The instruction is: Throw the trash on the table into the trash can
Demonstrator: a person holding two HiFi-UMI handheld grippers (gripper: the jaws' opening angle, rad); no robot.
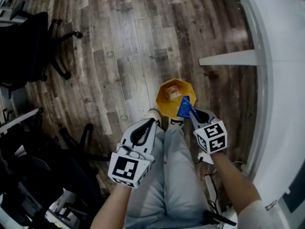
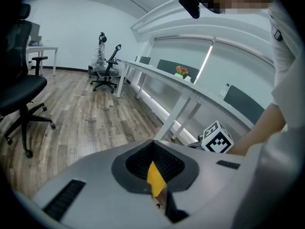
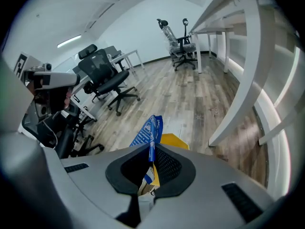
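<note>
The right gripper (image 1: 192, 110) clamps a light, floppy wrapper (image 1: 184, 106) by its edge, the rest flopping past its fingertips; the left gripper (image 1: 152, 122) has its fingers together

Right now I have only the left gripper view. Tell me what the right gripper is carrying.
Observer: The right gripper is shut on a blue wrapper.
Operator: Give me the trash can's position.
Observer: The yellow trash can stands on the floor, just beyond the person's shoes; the wrapper shows over its near rim.
Operator: Report its contents.
Observer: One small tan packet lies inside.
</note>
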